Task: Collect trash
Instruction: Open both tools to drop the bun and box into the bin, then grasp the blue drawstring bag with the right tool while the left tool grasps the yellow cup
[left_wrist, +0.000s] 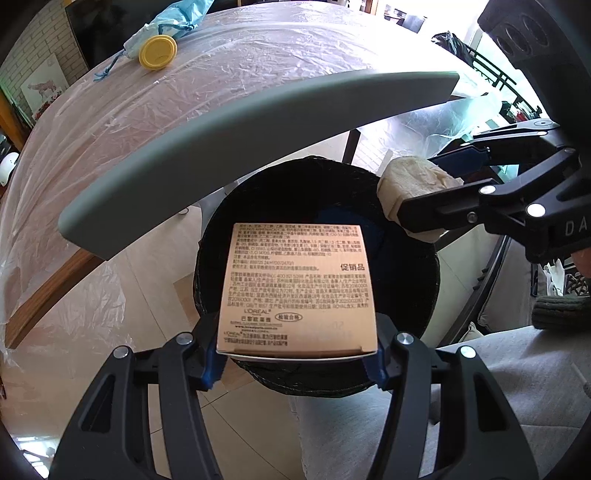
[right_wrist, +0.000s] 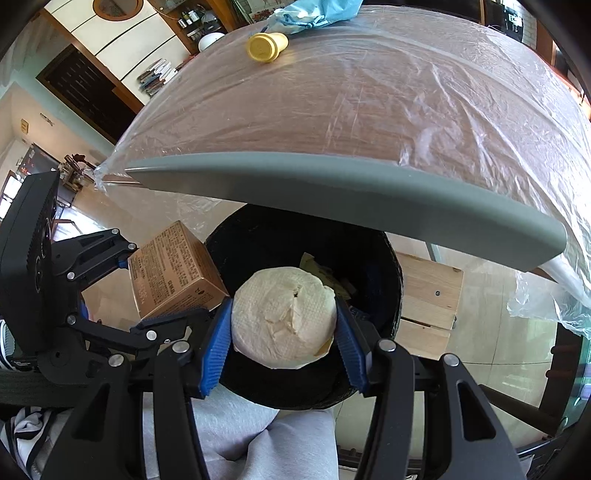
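A home dining room: plastic-covered wooden table (right_wrist: 369, 122), bookshelf (right_wrist: 157, 77), dog picture (left_wrist: 44, 88), tiled floor (left_wrist: 147, 280).

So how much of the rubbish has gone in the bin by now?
Some scraps already lie in the black bin. In hand: the left gripper holds a L'Oreal box and the right gripper a paper roll, both over the bin. Left on the table: a yellow bottle and a blue bag.

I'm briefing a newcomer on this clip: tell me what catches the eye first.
The gold cosmetics box, clamped in the left gripper, hangs over the black-lined trash bin. Beside it, the right gripper pinches a white tissue roll above the same bin. Farther back, a yellow bottle lies on the plastic-covered table.
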